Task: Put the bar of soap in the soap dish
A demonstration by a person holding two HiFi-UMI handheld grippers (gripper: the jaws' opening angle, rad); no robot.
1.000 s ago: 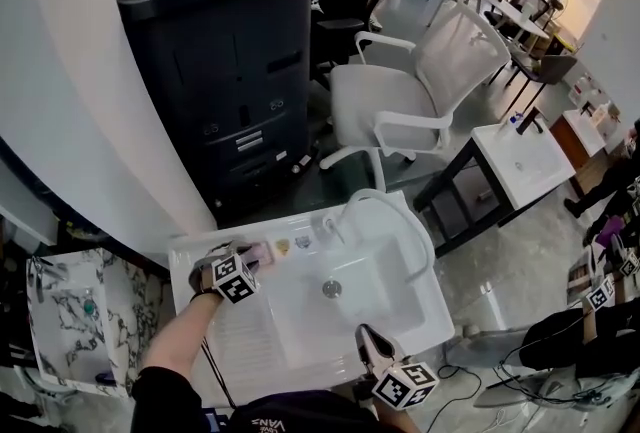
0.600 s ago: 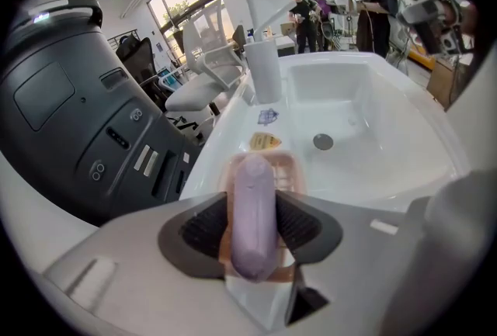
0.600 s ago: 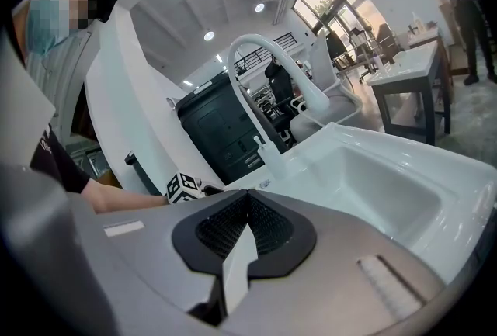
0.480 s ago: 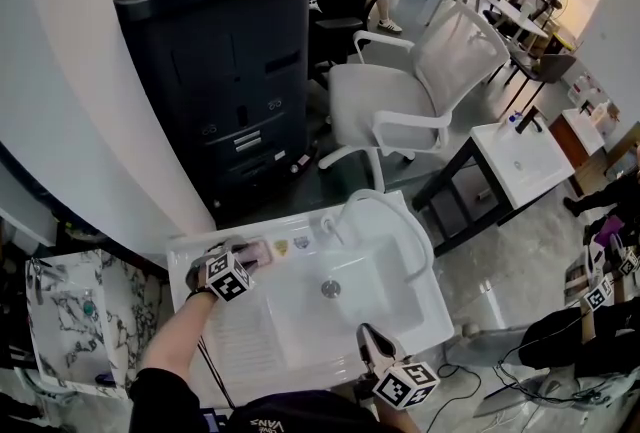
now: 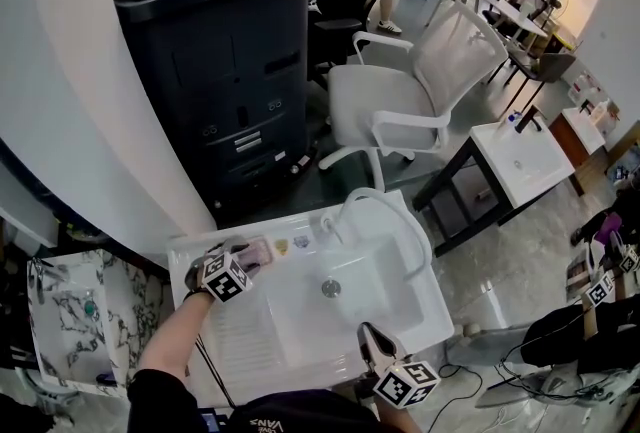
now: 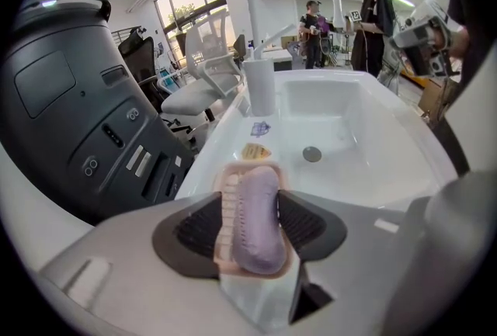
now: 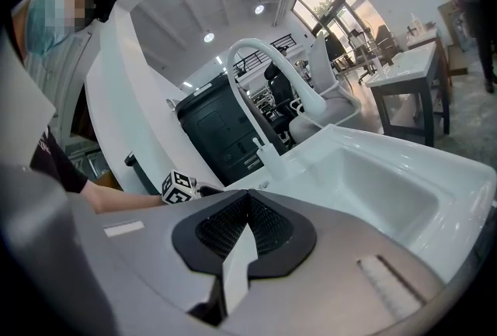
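Note:
A purple bar of soap lies in the pink ridged soap dish on the white sink's back left ledge. My left gripper points down over it, and its jaws have just been opening. They now stand on either side of the soap, with a strip of dish showing beside the left pad. In the head view the left gripper covers most of the dish. My right gripper hovers at the sink's front edge, shut and empty, its pads meeting.
The sink basin has a drain and a tall curved faucet. A large dark machine and a white office chair stand behind the sink. A small white table is to the right, with people beyond.
My left hand has edged slightly to the left over the dish. The right gripper has stayed in place.

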